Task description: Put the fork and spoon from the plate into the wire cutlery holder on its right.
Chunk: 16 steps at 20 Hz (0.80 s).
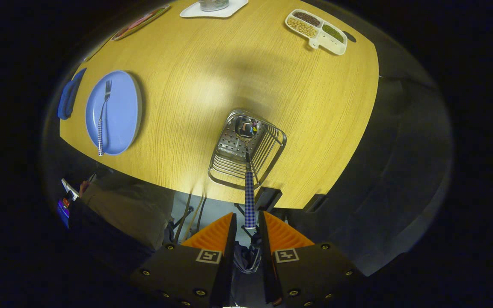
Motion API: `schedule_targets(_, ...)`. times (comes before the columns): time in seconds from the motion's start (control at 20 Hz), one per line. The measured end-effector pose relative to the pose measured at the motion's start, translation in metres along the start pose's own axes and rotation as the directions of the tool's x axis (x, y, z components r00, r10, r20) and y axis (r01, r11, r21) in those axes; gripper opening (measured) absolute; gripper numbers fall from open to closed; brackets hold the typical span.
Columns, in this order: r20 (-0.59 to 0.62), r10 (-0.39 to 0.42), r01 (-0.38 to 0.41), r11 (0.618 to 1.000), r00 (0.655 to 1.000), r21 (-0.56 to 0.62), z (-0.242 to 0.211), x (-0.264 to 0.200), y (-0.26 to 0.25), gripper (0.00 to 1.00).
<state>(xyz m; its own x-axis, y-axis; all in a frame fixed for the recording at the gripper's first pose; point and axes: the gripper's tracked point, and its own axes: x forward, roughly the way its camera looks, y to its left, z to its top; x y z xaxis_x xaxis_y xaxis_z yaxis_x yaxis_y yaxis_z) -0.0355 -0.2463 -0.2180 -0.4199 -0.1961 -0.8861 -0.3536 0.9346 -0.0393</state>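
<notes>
A wire cutlery holder [268, 149] stands near the front edge of the wooden table [212, 77], straight below me. A spoon [250, 196] with a checkered handle stands in it, bowl down, and its handle rises up between my fingertips. My gripper [247, 216] hangs above the holder with its fingers a little apart. A small gap shows on each side of the handle. To the left of the holder lies a blue plate [122, 107]. On the plate rests a fork [103, 115] with the same checkered handle, tines pointing away.
A blue cloth-like item [69, 100] lies just left of the plate. At the far side sit a divided white dish of beans [317, 31], a white tray with a glass [212, 9] and a flat pink-topped item [139, 22]. A person's leg [126, 209] is below the table's front edge.
</notes>
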Motion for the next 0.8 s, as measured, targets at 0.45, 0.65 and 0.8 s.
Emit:
schedule_targets(0.45,0.132,0.065,-0.057,0.996,0.989,-0.065,-0.006,-0.028,0.078,0.31)
schedule_targets(0.65,0.163,0.093,-0.083,0.994,0.982,-0.069,-0.001,-0.024,0.114,0.31)
schedule_targets(0.8,0.172,0.134,-0.119,0.989,0.976,-0.093,0.006,-0.016,0.146,0.31)
